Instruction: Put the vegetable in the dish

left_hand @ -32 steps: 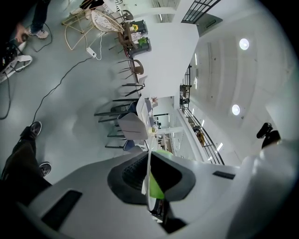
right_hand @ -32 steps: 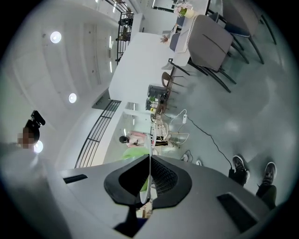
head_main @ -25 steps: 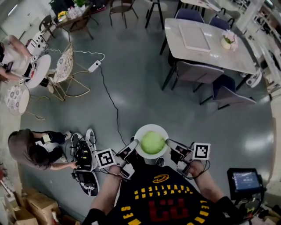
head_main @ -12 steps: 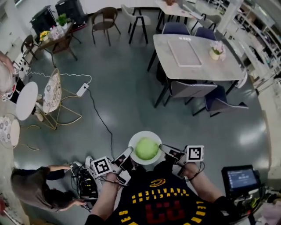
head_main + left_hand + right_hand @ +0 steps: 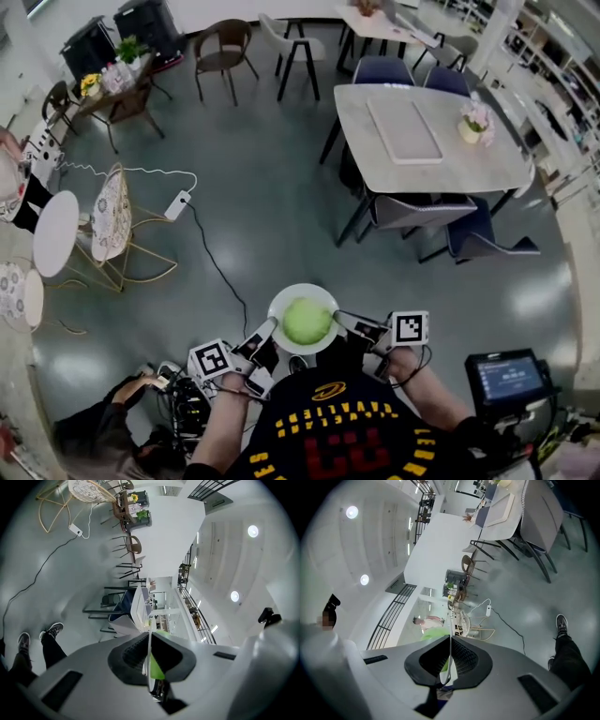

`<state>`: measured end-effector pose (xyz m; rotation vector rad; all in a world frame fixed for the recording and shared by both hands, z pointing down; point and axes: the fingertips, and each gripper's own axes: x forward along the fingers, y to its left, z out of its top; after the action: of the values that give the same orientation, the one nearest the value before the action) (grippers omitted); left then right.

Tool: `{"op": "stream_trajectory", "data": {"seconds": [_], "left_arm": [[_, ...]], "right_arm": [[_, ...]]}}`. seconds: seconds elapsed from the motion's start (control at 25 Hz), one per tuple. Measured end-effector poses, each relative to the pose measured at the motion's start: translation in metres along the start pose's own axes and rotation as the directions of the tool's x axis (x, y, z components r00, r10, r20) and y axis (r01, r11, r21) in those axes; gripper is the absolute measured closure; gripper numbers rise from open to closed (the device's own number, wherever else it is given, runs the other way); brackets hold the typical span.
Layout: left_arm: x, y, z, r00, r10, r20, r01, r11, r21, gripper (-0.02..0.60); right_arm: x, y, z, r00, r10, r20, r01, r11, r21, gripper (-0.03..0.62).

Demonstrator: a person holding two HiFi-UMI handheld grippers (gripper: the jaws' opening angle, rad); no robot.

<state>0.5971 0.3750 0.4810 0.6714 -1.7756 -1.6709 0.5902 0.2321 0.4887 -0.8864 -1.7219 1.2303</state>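
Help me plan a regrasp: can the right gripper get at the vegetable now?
Probably not: the right gripper is shut on the dish rim, as is the left gripper, so neither is free for the vegetable.

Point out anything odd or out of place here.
The white dish, green vegetable inside, rests on no table: it hangs over the floor, its rim pinched by the left hand-held gripper and right hand-held gripper. Nothing spilled.

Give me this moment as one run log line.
left gripper: jaws shut on dish rim | right gripper: jaws shut on dish rim | vegetable: in dish | dish: held above floor
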Motion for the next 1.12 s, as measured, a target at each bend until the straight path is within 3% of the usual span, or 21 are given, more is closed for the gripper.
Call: {"op": "stream_trajectory", "data": {"seconds": [0.24, 0.44, 0.6, 0.72, 1.12], "left_arm": [[0.034, -0.01, 0.063, 0.997, 0.033, 0.071, -0.035, 0.999, 0.03, 0.566], [0.075, -0.019, 0.086, 0.992, 0.079, 0.098, -0.085, 0.995, 0.057, 0.566], [0.117, -0.034, 0.1, 0.992, 0.064, 0.107, -0.07, 0.996, 0.053, 0.566], [0.135, -0.031, 0.111, 0.992, 0.052, 0.112, -0.056, 0.998, 0.033, 0.566], [0.161, -0.017, 0.153, 0.993, 0.057, 0.105, -0.057, 0.998, -0.007, 0.566]], "right_arm": [[0.048, 0.006, 0.066, 0.997, 0.054, -0.061, -0.055, 0.998, -0.017, 0.579], [0.048, 0.002, 0.126, 0.994, 0.041, -0.102, -0.049, 0.996, -0.078, 0.579], [0.048, -0.001, 0.17, 0.994, 0.046, -0.1, -0.05, 0.998, -0.036, 0.579], [0.059, -0.005, 0.188, 0.991, 0.078, -0.106, -0.082, 0.996, -0.033, 0.579], [0.091, -0.017, 0.222, 0.992, 0.052, -0.117, -0.053, 0.999, -0.007, 0.579]]}}
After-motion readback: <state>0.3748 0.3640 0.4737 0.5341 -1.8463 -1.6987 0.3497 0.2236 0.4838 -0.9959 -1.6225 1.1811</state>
